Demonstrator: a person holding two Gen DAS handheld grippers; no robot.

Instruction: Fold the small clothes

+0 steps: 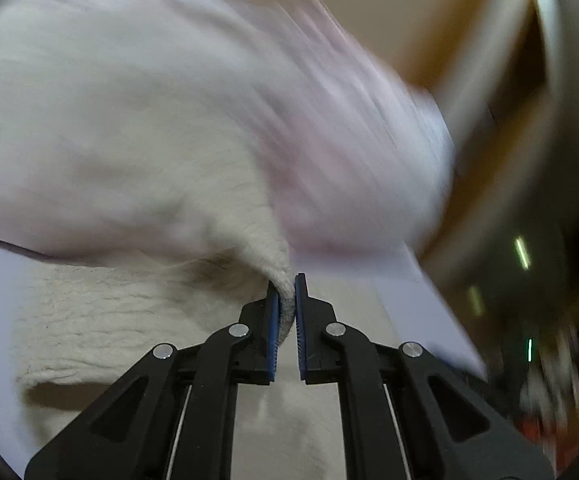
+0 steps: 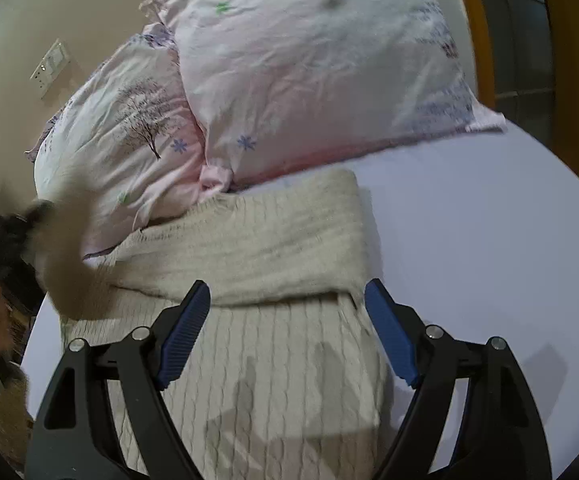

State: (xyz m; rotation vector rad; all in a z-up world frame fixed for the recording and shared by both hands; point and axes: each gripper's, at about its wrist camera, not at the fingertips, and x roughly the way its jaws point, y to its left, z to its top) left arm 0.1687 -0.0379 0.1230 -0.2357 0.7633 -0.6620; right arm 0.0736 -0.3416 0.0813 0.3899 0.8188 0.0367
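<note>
Cream cable-knit sweater (image 2: pixel 273 240), partly folded on the pale lilac bedsheet (image 2: pixel 489 240).
Our left gripper (image 1: pixel 287 304) pinches its edge; our right gripper (image 2: pixel 289 336) hangs spread apart above it.

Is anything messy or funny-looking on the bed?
The cream sweater lies only half folded: one sleeve sticks up off the bed on the left, pinched in the left gripper. The right gripper hovers open above it. The pillows overlap crookedly. Nothing looks torn.

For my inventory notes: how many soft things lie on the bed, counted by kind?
Cream cable-knit sweater: 1, pinched by the left hand-held gripper
Pink printed pillows: 2, one large, one with a tree print
Total: 3
</note>
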